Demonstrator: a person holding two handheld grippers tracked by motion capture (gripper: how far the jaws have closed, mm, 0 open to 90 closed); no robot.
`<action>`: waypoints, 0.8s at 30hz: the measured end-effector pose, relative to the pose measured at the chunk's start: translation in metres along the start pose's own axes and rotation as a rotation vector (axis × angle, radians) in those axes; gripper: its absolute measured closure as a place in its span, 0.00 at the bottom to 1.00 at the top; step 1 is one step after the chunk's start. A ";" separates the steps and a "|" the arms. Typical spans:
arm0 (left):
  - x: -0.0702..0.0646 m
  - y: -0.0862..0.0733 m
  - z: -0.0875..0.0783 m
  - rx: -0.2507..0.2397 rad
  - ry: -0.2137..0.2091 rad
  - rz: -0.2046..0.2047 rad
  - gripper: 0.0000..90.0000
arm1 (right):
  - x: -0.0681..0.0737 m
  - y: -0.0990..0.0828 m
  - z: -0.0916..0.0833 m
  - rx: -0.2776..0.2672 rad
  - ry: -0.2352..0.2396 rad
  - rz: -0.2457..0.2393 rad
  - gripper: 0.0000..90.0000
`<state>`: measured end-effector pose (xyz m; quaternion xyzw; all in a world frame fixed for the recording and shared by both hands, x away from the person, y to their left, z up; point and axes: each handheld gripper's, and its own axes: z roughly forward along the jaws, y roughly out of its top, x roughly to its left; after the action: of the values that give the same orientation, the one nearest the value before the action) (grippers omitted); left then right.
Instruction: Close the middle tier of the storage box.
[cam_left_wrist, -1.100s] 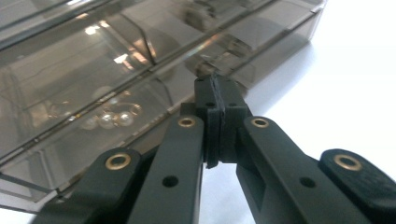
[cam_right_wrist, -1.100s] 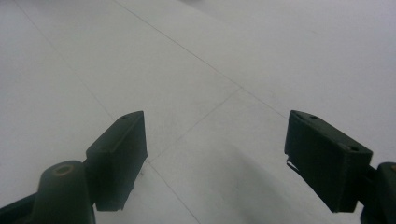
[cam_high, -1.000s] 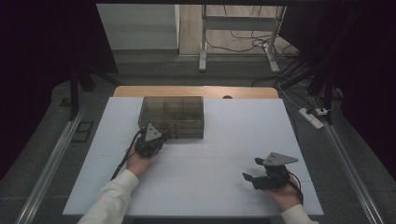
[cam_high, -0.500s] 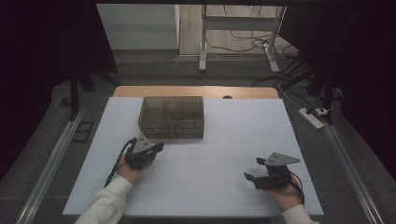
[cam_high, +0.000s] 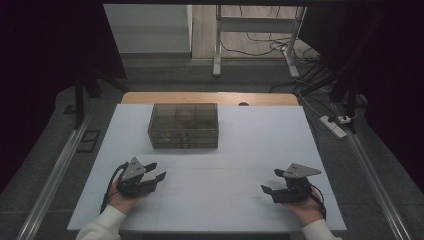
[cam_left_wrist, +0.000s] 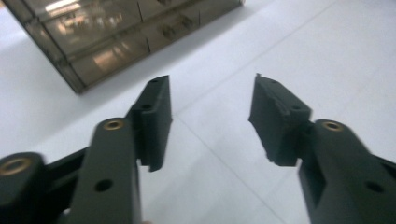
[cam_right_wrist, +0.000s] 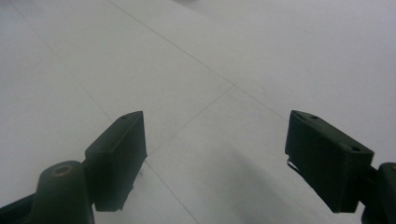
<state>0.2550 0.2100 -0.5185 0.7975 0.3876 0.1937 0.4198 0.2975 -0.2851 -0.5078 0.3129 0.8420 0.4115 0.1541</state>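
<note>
The left gripper (cam_high: 153, 172) lay near the table's front-left edge in the high view, jaws spread and empty; the right gripper (cam_high: 272, 181) rested at the front right, likewise spread on nothing. The smoky drawer box (cam_high: 183, 125) stood well apart from both, toward the far middle of the white table (cam_high: 240, 150). A second earlier, the left gripper was up against the box's front with its jaws shut; it had since drawn back toward the person, and the jaws had just been opening.

In the left gripper view, the drawer box (cam_left_wrist: 116, 32) looked rigid, light, slick plastic, probably brittle; the small drawer pulls seemed the place to pinch.

In the right gripper view, wide jaws hung over bare table (cam_right_wrist: 210, 60).
</note>
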 end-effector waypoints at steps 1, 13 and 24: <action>0.000 -0.002 -0.002 0.003 -0.007 -0.005 0.49 | 0.000 0.000 0.000 0.000 0.000 0.000 0.22; -0.006 -0.010 -0.011 0.029 -0.037 -0.018 0.39 | -0.001 0.000 -0.002 -0.001 -0.005 0.005 0.22; -0.002 -0.011 -0.010 0.038 -0.021 -0.039 0.33 | -0.002 0.000 -0.005 -0.019 -0.009 0.004 0.22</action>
<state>0.2424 0.2174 -0.5214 0.7997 0.4022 0.1695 0.4122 0.2960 -0.2893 -0.5043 0.3151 0.8367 0.4183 0.1602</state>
